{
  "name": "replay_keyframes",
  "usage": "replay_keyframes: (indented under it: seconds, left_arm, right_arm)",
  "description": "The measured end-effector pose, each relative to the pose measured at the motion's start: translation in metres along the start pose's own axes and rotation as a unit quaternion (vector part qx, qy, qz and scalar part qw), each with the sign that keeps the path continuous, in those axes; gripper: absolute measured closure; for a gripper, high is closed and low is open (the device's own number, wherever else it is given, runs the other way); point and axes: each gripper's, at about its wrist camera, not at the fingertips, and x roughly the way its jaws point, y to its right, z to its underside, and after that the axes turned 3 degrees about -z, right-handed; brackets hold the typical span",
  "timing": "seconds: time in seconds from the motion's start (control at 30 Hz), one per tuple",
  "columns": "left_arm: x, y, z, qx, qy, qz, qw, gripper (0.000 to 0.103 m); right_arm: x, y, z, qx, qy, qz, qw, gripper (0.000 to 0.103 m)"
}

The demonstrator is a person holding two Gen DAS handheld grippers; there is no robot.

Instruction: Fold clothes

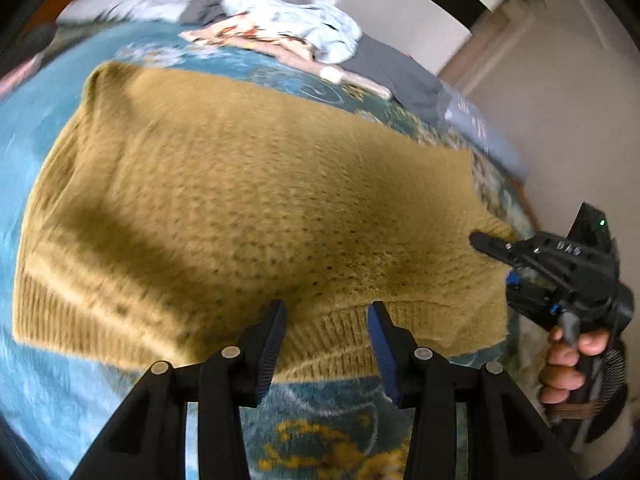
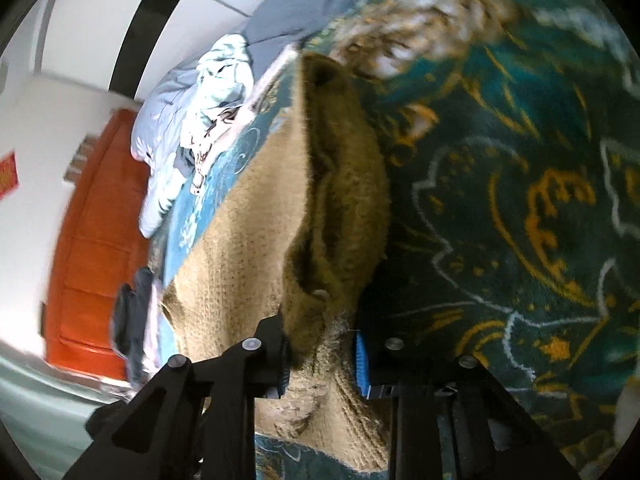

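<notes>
A mustard-yellow knit sweater (image 1: pixel 248 208) lies spread on a teal patterned blanket (image 1: pixel 40 128). My left gripper (image 1: pixel 327 312) is open, its fingertips just above the sweater's ribbed hem, holding nothing. My right gripper (image 1: pixel 480 240) shows at the right of the left wrist view, at the sweater's right corner. In the right wrist view the right gripper (image 2: pixel 320 344) is shut on a bunched edge of the sweater (image 2: pixel 248 232), which rises between the fingers.
A pile of pale blue and printed clothes (image 1: pixel 288 28) and a grey garment (image 1: pixel 400 72) lie at the far edge of the bed. An orange door (image 2: pixel 92 240) and white walls stand beyond. The bed's right edge (image 1: pixel 528 208) is near the right gripper.
</notes>
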Motion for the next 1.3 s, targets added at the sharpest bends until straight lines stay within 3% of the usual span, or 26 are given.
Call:
replay_keyframes:
  seconds: [0.2,0.37,0.47,0.6,0.7,0.73,0.87,1.07,1.2,1.3]
  left_arm:
    - [-0.045,-0.045,-0.003,-0.08,0.054,0.024,0.9951,0.057]
    - [-0.088,-0.103,0.003,-0.17,0.116,0.014,0.9784,0.057]
    - [-0.108,-0.128,0.006,-0.209,0.145,0.021,0.9669,0.056]
    - [-0.126,-0.159,0.015,-0.249,0.171,0.024,0.9531,0.056]
    - [-0.132,-0.18,0.024,-0.276,0.178,0.022,0.9442,0.056]
    - [-0.133,-0.185,0.026,-0.282,0.178,0.021,0.9423,0.056]
    - [-0.133,-0.196,0.033,-0.292,0.178,0.018,0.9397,0.056]
    - [-0.124,-0.203,0.03,-0.305,0.169,0.032,0.9365,0.056]
    - [-0.119,-0.194,0.024,-0.29,0.159,0.042,0.9428,0.053]
    - [-0.114,-0.185,0.018,-0.28,0.147,0.056,0.9469,0.045]
  right_arm:
    - [0.005,-0.057,-0.004,-0.086,0.01,0.028,0.996,0.08]
    - [0.023,-0.129,0.007,-0.21,-0.001,0.034,0.977,0.081]
    - [0.038,-0.183,0.023,-0.291,-0.01,0.018,0.957,0.082]
    - [0.067,-0.25,0.065,-0.401,-0.041,-0.019,0.915,0.082]
    - [0.103,-0.279,0.103,-0.462,-0.077,-0.023,0.883,0.082]
    - [0.116,-0.279,0.112,-0.468,-0.096,-0.018,0.878,0.082]
    - [0.166,-0.274,0.14,-0.454,-0.162,-0.002,0.876,0.082]
    - [0.187,-0.279,0.156,-0.456,-0.176,0.013,0.872,0.077]
    - [0.174,-0.271,0.158,-0.444,-0.19,-0.017,0.875,0.062]
    - [0.173,-0.266,0.157,-0.426,-0.198,-0.051,0.882,0.06]
